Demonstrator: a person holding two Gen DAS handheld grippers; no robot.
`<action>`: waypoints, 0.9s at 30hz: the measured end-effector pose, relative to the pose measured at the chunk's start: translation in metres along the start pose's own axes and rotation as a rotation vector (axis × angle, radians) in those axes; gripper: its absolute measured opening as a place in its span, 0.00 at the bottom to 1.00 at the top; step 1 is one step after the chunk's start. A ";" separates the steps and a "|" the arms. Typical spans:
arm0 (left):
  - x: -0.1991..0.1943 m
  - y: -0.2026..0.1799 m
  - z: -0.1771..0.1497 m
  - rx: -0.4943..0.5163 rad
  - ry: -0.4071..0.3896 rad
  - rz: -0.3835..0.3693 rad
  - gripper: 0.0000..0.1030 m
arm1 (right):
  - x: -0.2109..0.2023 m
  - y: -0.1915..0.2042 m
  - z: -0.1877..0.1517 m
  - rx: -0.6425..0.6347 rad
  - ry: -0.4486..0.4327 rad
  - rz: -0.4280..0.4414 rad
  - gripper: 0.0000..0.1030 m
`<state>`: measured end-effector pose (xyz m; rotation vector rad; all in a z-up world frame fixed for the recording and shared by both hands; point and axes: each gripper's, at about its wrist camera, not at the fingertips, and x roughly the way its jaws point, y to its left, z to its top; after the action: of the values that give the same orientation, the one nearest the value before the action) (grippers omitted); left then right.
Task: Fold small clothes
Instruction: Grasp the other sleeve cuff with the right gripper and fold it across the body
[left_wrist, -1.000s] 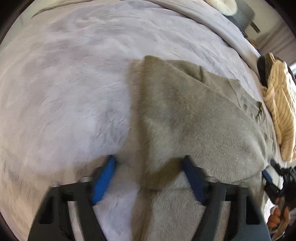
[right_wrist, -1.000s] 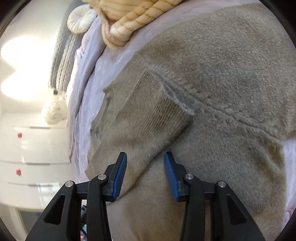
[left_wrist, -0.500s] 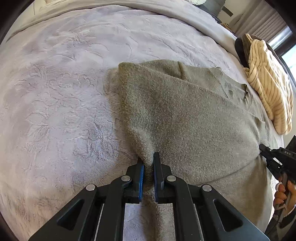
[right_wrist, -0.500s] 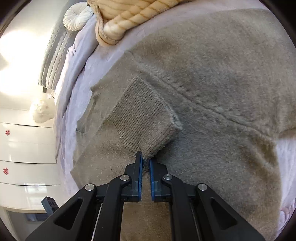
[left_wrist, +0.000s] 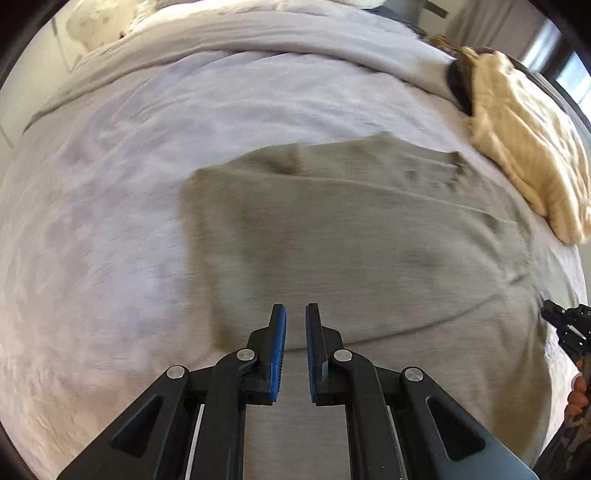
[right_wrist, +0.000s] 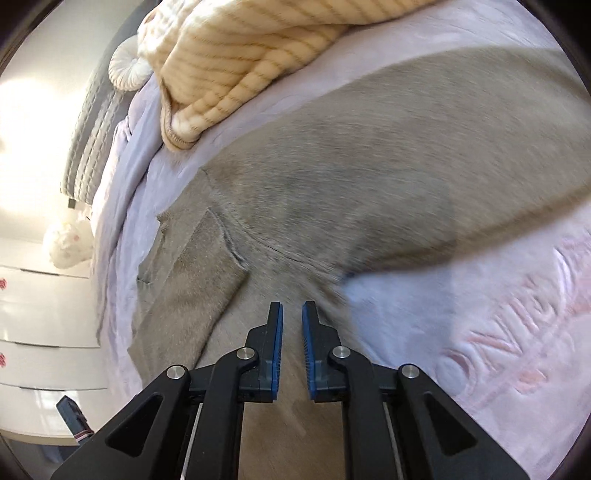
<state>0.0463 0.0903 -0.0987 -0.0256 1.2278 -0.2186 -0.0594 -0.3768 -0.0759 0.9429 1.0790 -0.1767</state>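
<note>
A taupe knit sweater (left_wrist: 351, 240) lies spread on the bed, its folded-in sleeve cuff (right_wrist: 207, 266) at the left of the right wrist view. My left gripper (left_wrist: 295, 325) is shut on the sweater's near edge, and the cloth runs down between the fingers. My right gripper (right_wrist: 292, 321) also has sweater (right_wrist: 369, 166) fabric between its pads and holds it raised; its jaws are opening slightly. The right gripper (left_wrist: 569, 328) and the hand (left_wrist: 576, 391) holding it show at the right edge of the left wrist view.
The bed is covered by a lilac plush blanket (left_wrist: 110, 221). A cream striped knit (left_wrist: 524, 147) lies heaped beyond the sweater, close to its far side (right_wrist: 240, 55). A round white cushion (right_wrist: 129, 70) and white drawers (right_wrist: 37, 332) stand off the bed's left side.
Both grippers went from open to closed on the sweater's near edge. They have since risen and moved over the sweater with the fabric, which now looks blurred from the motion.
</note>
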 end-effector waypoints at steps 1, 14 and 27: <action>0.000 -0.012 0.001 0.016 -0.002 -0.007 0.10 | -0.005 -0.005 0.000 0.015 -0.005 0.010 0.27; 0.023 -0.132 -0.003 0.200 0.037 -0.014 0.98 | -0.095 -0.112 0.023 0.239 -0.205 -0.032 0.62; 0.040 -0.196 -0.007 0.200 0.089 -0.052 0.98 | -0.121 -0.194 0.076 0.421 -0.344 0.071 0.62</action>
<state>0.0229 -0.1084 -0.1117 0.1265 1.2896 -0.3903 -0.1748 -0.5886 -0.0776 1.2713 0.6989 -0.5032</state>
